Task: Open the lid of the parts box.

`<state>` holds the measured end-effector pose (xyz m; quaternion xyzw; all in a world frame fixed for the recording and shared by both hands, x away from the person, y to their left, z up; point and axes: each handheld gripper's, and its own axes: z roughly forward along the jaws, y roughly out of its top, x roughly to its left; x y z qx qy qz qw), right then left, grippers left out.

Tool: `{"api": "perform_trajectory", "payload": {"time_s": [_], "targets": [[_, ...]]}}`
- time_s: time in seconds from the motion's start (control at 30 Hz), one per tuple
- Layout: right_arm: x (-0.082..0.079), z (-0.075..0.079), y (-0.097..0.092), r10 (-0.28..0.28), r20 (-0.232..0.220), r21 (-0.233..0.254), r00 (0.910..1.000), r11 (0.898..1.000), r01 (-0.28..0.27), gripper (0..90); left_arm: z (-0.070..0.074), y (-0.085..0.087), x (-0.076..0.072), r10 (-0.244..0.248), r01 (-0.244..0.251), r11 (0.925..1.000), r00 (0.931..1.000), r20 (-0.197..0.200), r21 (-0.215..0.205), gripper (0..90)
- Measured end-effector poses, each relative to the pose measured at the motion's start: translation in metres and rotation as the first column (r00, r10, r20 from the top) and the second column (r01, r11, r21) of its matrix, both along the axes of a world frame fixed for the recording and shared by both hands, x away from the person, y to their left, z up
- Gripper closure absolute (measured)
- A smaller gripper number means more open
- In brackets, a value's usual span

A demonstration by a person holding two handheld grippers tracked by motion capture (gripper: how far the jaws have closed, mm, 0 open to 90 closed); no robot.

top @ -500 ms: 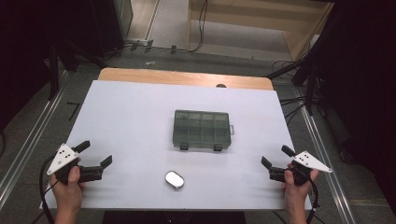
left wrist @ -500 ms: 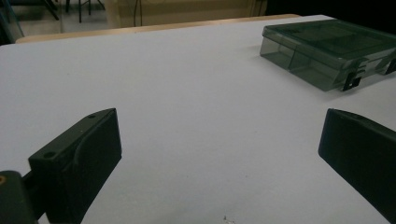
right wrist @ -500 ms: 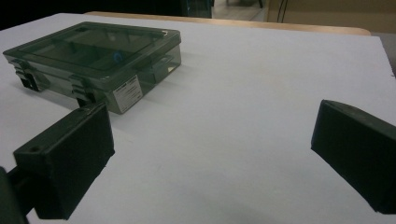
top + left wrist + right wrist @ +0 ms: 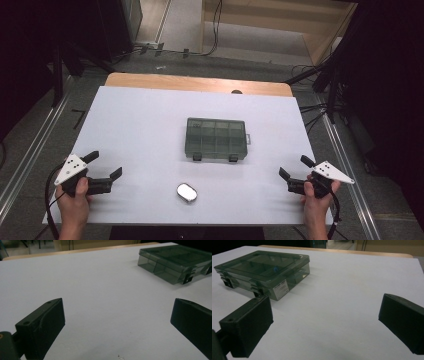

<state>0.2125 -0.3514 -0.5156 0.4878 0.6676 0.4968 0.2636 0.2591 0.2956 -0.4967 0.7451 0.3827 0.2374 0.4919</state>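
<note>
A dark, see-through compartment box (image 4: 216, 139) lies shut in the middle of the white table (image 4: 150, 120), its two latches facing the person. The box (image 4: 175, 262) appears at the upper right of the left gripper view, and the box (image 4: 262, 272) at the upper left of the right gripper view, with a white label on its side. A small oval white object (image 4: 186, 192) rests near the front edge. My left gripper (image 4: 103, 164) is held at the front left, open and empty. My right gripper (image 4: 295, 167) is held at the front right, open and empty too.
The white table ends on a wooden strip (image 4: 200, 83) at the far side. Metal rails (image 4: 30, 150) run along both sides, and cables (image 4: 320, 107) lie on the floor at the right. Bare white surface lies between each gripper and the box.
</note>
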Motion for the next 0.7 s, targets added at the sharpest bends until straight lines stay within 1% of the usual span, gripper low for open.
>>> {"api": "perform_trajectory", "payload": {"time_s": [0.07,0.1,0.13,0.2,0.23,0.3,0.33,0.37,0.4,0.43,0.47,0.5,0.53,0.57,0.6,0.63,0.7], "targets": [[0.001,0.001,0.0,-0.009,-0.002,-0.005,1.0,1.0,0.009,0.0,0.0,-0.001,0.002,0.005,-0.005,0.9999,0.9999,-0.012,0.011,0.0],[0.001,0.001,0.0,-0.015,-0.005,-0.008,0.9999,1.0,0.015,0.0,0.0,-0.001,0.002,0.011,-0.011,0.9999,0.9998,-0.016,0.008,0.0],[0.002,0.002,-0.001,-0.015,-0.005,-0.008,0.9999,1.0,0.015,0.0,0.001,0.0,0.003,0.013,-0.013,0.9999,0.9998,-0.015,0.003,0.0],[0.004,0.002,-0.002,-0.021,-0.013,0.007,0.9997,1.0,0.021,0.0,0.001,0.002,0.003,0.02,-0.02,0.9997,0.9997,-0.014,-0.017,0.0],[0.004,0.002,-0.003,-0.021,-0.012,0.01,0.9997,1.0,0.021,0.0,0.002,0.003,0.002,0.015,-0.015,0.9997,0.9998,-0.014,-0.019,0.0],[0.005,0.003,-0.003,-0.027,-0.012,0.018,0.9996,0.999,0.027,0.0,0.002,0.002,0.001,0.01,-0.01,0.9999,0.9999,-0.006,-0.01,0.0],[0.006,0.003,-0.003,-0.024,-0.01,0.018,0.9997,1.0,0.024,0.0,0.003,0.001,0.001,0.003,-0.003,1.0,1.0,-0.005,0.003,0.0],[0.006,0.003,-0.003,-0.022,-0.012,0.012,0.9997,1.0,0.022,0.0,0.003,0.001,0.001,0.003,-0.003,1.0,1.0,-0.005,0.003,0.0],[0.006,0.004,-0.001,-0.024,-0.011,0.011,0.9997,1.0,0.024,0.0,0.003,-0.003,0.0,0.005,-0.005,1.0,1.0,-0.004,0.006,0.0],[0.006,0.004,-0.001,-0.025,-0.011,0.013,0.9996,1.0,0.025,0.0,0.004,-0.005,0.0,-0.007,0.007,0.9999,1.0,-0.007,-0.008,0.0],[0.005,0.005,0.0,-0.025,-0.006,0.02,0.9997,0.999,0.026,0.0,0.006,-0.006,0.001,-0.044,0.043,0.9988,0.9989,-0.015,-0.023,0.0],[0.005,0.006,0.0,-0.031,0.0,0.027,0.9995,0.999,0.031,0.0,0.007,-0.009,0.001,-0.069,0.068,0.997,0.9975,-0.015,-0.037,0.0],[0.004,0.007,0.001,-0.037,0.005,0.029,0.9993,0.999,0.036,0.0,0.009,-0.012,0.0,-0.078,0.078,0.9959,0.9969,-0.01,-0.046,0.0],[0.004,0.008,0.002,-0.044,0.008,0.023,0.999,0.999,0.044,0.0,0.009,-0.012,0.0,-0.078,0.078,0.9959,0.9969,-0.01,-0.046,0.0],[0.003,0.009,0.004,-0.05,0.009,0.006,0.9987,0.999,0.05,0.0,0.013,-0.019,0.001,-0.099,0.099,0.9933,0.9951,-0.004,-0.059,0.0],[0.003,0.01,0.005,-0.053,0.008,0.001,0.9986,0.999,0.053,0.0,0.014,-0.022,0.001,-0.104,0.104,0.9921,0.9946,-0.003,-0.071,0.0],[0.003,0.011,0.008,-0.041,0.011,0.006,0.9991,0.999,0.041,0.0,0.017,-0.029,0.004,-0.105,0.104,0.9913,0.9945,-0.003,-0.081,0.0]]}}
